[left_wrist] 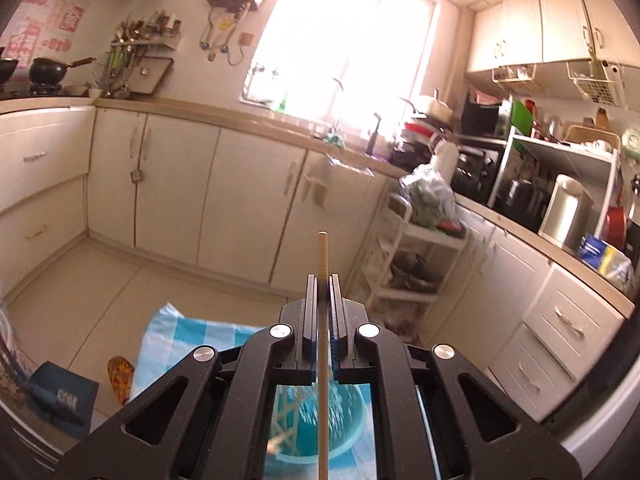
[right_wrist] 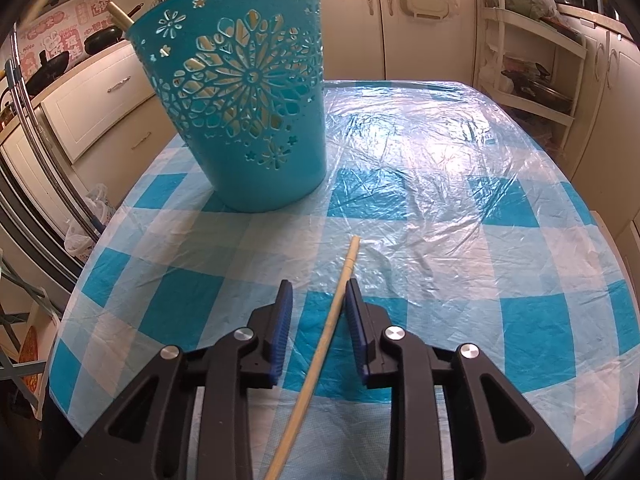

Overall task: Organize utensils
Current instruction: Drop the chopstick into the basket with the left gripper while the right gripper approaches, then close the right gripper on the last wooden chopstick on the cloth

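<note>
Clearly the left gripper [left_wrist: 322, 280] is clamped tight on a pale wooden chopstick [left_wrist: 322, 256], its two blue-lined fingers [left_wrist: 310, 308] pressed flat against the stick; the stick runs straight along the fingers, its tip poking out past them towards the kitchen cupboards [left_wrist: 248, 196] and its other end passing down beneath the gripper body. Below that gripper, seen through its frame, is the turquoise basket [left_wrist: 344, 420], with the checked tablecloth [left_wrist: 188, 332] under it.

The right gripper [right_wrist: 319, 290] stands narrowly parted, tilted down at the table; no earlier view shows how it got there. A second chopstick [right_wrist: 338, 304] lies on the tablecloth [right_wrist: 440, 200] between the blue pads [right_wrist: 284, 320], slanting from lower left to upper right. It runs close alongside the right-hand pad, and whether it touches that pad I cannot tell; the left-hand pad is clear of it. Its tip lies beyond the fingertips, on the side towards the basket.

The turquoise basket [right_wrist: 256, 120], cut through with a flower pattern, stands upright on the cloth, beyond the right gripper and to its left, well apart from the lying chopstick. A wooden stick end [right_wrist: 118, 14] juts above the basket's left rim. Behind the basket are cream drawers [right_wrist: 104, 96] and a white shelf rack [right_wrist: 532, 68], to the right of it
</note>
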The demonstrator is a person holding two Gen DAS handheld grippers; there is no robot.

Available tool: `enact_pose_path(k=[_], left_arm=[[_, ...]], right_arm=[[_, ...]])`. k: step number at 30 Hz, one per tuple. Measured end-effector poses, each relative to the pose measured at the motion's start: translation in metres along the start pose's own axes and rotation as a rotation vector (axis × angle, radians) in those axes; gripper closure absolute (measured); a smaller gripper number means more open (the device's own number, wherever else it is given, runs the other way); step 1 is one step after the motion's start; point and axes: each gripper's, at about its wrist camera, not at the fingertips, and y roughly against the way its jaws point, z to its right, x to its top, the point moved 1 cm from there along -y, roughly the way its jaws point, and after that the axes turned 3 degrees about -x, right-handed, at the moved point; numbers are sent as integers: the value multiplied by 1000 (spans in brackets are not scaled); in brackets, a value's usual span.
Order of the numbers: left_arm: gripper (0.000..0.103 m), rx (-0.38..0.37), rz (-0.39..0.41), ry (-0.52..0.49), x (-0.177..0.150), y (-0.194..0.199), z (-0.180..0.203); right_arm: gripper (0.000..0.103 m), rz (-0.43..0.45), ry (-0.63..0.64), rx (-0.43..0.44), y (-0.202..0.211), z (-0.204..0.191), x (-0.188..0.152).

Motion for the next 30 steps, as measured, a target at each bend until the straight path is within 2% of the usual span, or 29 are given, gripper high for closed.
enact_pose_path(k=[5, 9, 13, 22, 24, 26, 28, 30], left_arm=[[98, 84, 86, -9, 8, -28, -4], [98, 136, 96, -18, 3, -48, -11], [98, 161, 64, -56, -10, -60, -15], [97, 194, -76, -140, -47, -66, -11], [88, 206, -81, -160, -48, -58, -10], [58, 225, -66, -163, -45, -45, -12], [47, 248, -22, -155, -39, -23, -16], [41, 257, 1, -151, -35, -2, -21]], right_arm=[[74, 0, -3, 6, 0, 1, 0], [74, 0, -8, 8, 0, 2, 0], [74, -1, -16, 15, 0, 4, 1], [74, 0, -24, 22, 0, 4, 1], [74, 0, -31, 29, 0, 6, 1], [74, -1, -44, 33, 1, 8, 1], [74, -2, -55, 31, 3, 9, -1], [74, -3, -36, 15, 5, 8, -3]])
